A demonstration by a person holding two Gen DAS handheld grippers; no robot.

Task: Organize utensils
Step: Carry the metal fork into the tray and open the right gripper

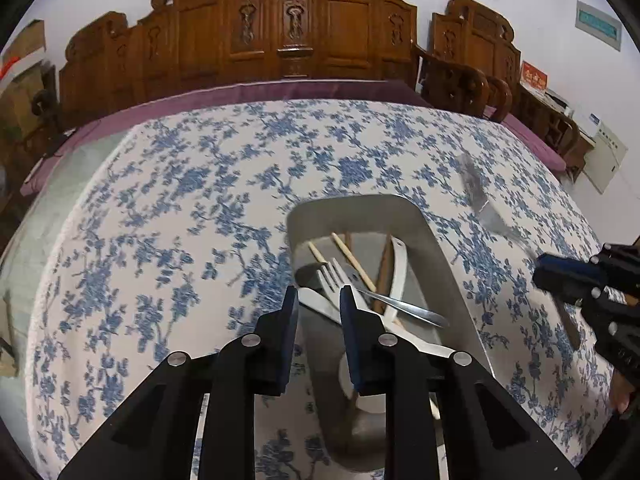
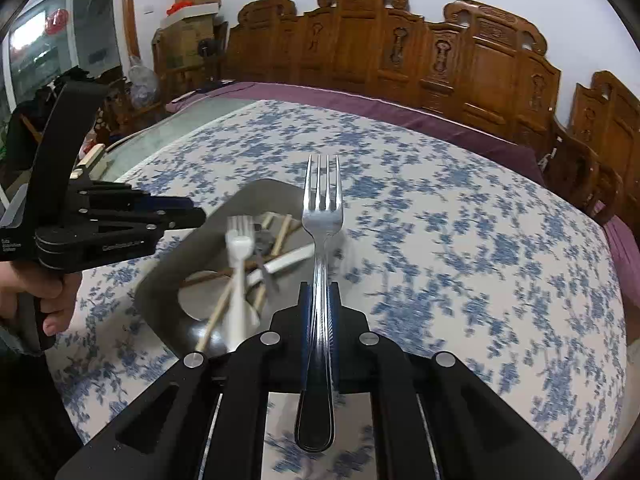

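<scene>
A polished steel fork (image 2: pixel 322 216) is standing between the blue-padded jaws of the right gripper (image 2: pixel 320 292), which are pinching its slim, ridged handle while the four tines are pointing away over the table; the rounded handle end is hanging below the pads. The left gripper (image 1: pixel 319 300) is hovering with its jaws apart and nothing pressed between them, above the near part of a grey, matte tray (image 1: pixel 424 232) with rounded corners and a raised rim. Lying loosely crossed inside that tray are a white plastic fork (image 1: pixel 332 276), pale wooden chopsticks (image 1: pixel 352 256), a white spoon-like handle (image 1: pixel 398 276) and a thin shiny metal utensil (image 1: pixel 408 308), and part of a white cup-like shape (image 1: pixel 360 384) is showing behind the left fingers; what it is I cannot tell. The tray is sitting on a cloth (image 1: pixel 180 200) printed with blue blossoms on a pale, woven-looking ground. A bare hand (image 2: pixel 36 292) is wrapping the left tool's grip. Carved brown wooden furniture (image 1: pixel 280 24) is lining the far wall behind a purple cushion edge (image 1: pixel 280 90).
</scene>
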